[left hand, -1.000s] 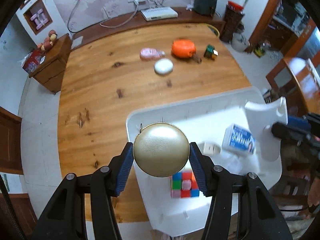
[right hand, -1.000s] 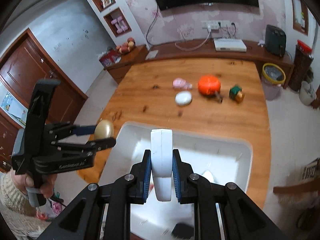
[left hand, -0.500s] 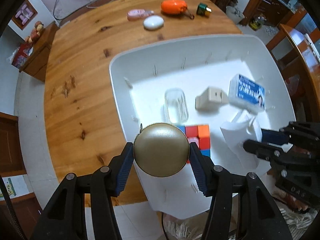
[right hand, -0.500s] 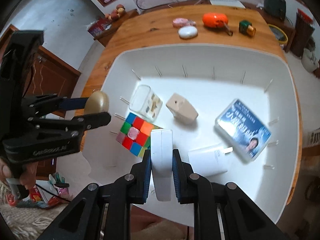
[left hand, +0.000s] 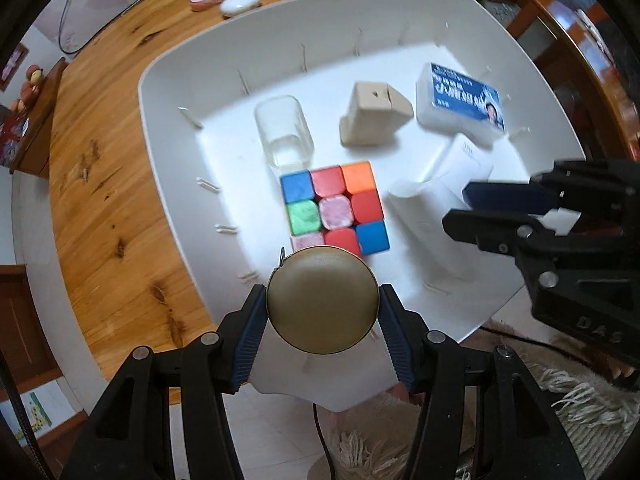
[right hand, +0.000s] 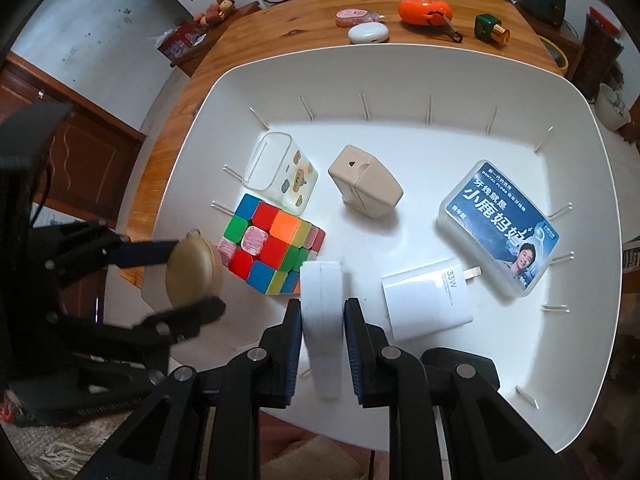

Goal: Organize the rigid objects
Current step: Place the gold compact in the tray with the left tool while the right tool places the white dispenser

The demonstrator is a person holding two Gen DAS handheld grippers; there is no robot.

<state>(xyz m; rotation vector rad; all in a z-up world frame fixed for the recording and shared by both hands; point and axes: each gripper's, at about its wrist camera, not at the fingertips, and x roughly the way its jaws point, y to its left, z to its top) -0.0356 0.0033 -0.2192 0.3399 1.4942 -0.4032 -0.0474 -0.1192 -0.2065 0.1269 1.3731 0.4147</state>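
White case point(right hand: 322, 320) sits between the pads of your right gripper point(right hand: 322, 322), whose jaws are opening; a second ago it was clamped high above the bench point(left hand: 100, 160), and now it hangs low over the near edge of the white bin point(right hand: 580, 152). Your left gripper point(left hand: 322, 306) clamps the gold round case point(left hand: 322, 300), also lower than before, over the near left rim. Inside the bin lie a colour cube point(right hand: 272, 252), a clear box point(right hand: 280, 172), a beige block point(right hand: 366, 188), a white charger point(right hand: 426, 300) and a blue-labelled floss box point(right hand: 500, 236).

The gold round case point(left hand: 322, 299) hides 1 corner of the puzzle cube point(left hand: 335, 207) behind it.
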